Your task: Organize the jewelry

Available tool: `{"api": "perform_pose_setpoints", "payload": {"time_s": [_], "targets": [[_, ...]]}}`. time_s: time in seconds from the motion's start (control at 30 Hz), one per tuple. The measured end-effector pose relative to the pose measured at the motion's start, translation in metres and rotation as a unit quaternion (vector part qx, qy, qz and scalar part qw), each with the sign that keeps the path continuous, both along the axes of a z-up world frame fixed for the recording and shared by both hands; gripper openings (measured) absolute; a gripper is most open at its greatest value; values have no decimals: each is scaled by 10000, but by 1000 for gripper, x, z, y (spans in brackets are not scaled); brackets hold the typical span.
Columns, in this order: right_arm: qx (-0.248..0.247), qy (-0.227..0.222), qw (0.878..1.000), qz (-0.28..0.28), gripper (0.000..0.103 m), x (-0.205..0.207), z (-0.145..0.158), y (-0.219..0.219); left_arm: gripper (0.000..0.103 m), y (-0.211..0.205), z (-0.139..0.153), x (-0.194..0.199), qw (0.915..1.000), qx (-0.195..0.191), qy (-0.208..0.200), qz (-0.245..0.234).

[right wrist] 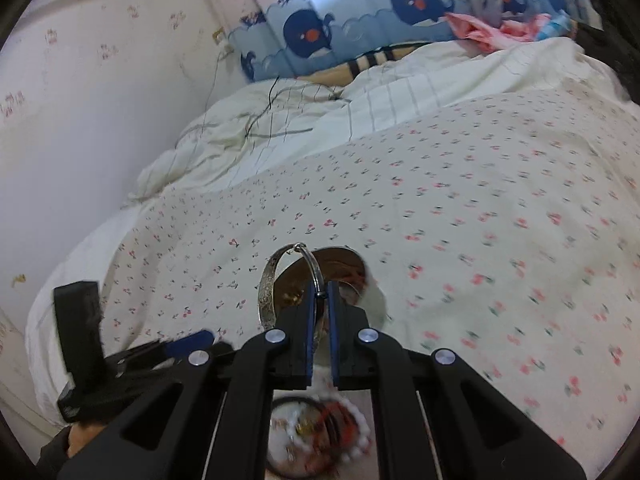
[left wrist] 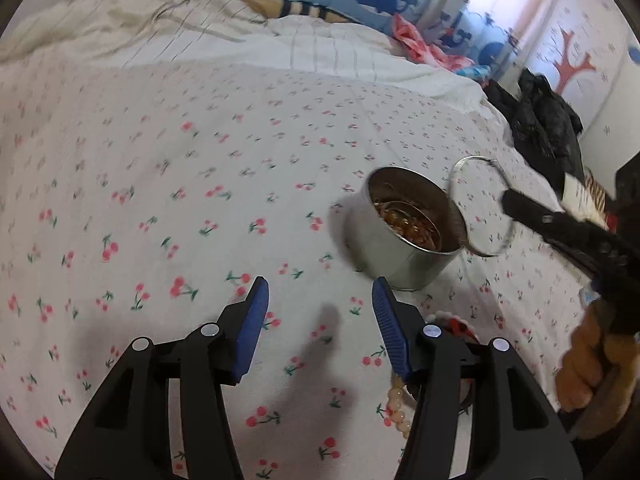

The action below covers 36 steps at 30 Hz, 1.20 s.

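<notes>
My left gripper [left wrist: 320,300] hangs wide open over the cherry-print sheet [left wrist: 180,200], holding nothing; the tin [left wrist: 404,236], already holding jewelry, stands just ahead; my right gripper [right wrist: 322,296] pinches a silver bangle [right wrist: 267,288] above the tin's rim.

Bed with cherry-print sheet [left wrist: 200,168], rumpled white blanket [right wrist: 280,128] behind, whale curtain [right wrist: 360,20] (bright light through it), pale flowery wall [right wrist: 80,100]

A bed [left wrist: 180,184] in cherry-print sheet is carrying a round metal tin [left wrist: 404,236] at four o'clock, a bead pile [left wrist: 400,408] at five, a rumpled white quilt [left wrist: 200,28] at twelve.
</notes>
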State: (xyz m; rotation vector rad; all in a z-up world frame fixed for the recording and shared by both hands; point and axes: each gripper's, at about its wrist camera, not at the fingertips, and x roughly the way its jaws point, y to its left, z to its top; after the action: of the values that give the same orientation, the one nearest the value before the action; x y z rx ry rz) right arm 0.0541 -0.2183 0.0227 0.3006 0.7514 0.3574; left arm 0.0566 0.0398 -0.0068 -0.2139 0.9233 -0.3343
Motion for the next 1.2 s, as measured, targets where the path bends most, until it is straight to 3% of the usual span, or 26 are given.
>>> {"api": "perform_pose_setpoints", "payload": {"time_s": [0.27, 0.3, 0.33, 0.37, 0.4, 0.53, 0.63, 0.7, 0.8, 1.0, 1.1, 1.2], "targets": [[-682, 510, 9964, 12, 10, 35, -28, 27, 57, -2, 5, -1, 9999, -45, 56, -86], [-794, 492, 9956, -17, 15, 36, -27, 26, 58, -5, 5, -2, 9998, 7, 80, -167], [-878, 388, 9954, -51, 29, 33, -23, 23, 58, -7, 5, -2, 9997, 62, 93, -219], [-895, 194, 9957, -134, 38, 26, -15, 17, 58, -9, 4, -4, 9995, 142, 101, -273], [-930, 72, 9954, -201, 39, 21, -9, 12, 58, -13, 3, -6, 9990, 238, 119, -361], [-906, -125, 9956, -187, 39, -18, 6, -18, 59, -26, -3, -12, 9965, 260, 298, -732], [-843, -81, 9963, -133, 39, -52, -10, -40, 59, -34, -10, -19, 9941, 33, 451, -989], [-679, 261, 9970, -273, 39, -62, -29, -55, 59, -40, -15, -26, 9931, 66, 440, -1088], [-27, 571, 9976, -398, 39, -64, -42, -70, 59, -49, -19, -29, 9931, 97, 336, -1118], [-210, 434, 9983, -336, 41, -58, -41, -57, 59, -55, -22, -30, 9931, -122, 187, -1153], [-231, 447, 9982, -326, 42, -58, -44, -56, 58, -67, -22, -32, 9916, 77, 76, -1287], [-200, 425, 9983, -355, 46, -59, -45, -58, 41, -76, -22, -35, 9895, 280, 26, -1417]]}}
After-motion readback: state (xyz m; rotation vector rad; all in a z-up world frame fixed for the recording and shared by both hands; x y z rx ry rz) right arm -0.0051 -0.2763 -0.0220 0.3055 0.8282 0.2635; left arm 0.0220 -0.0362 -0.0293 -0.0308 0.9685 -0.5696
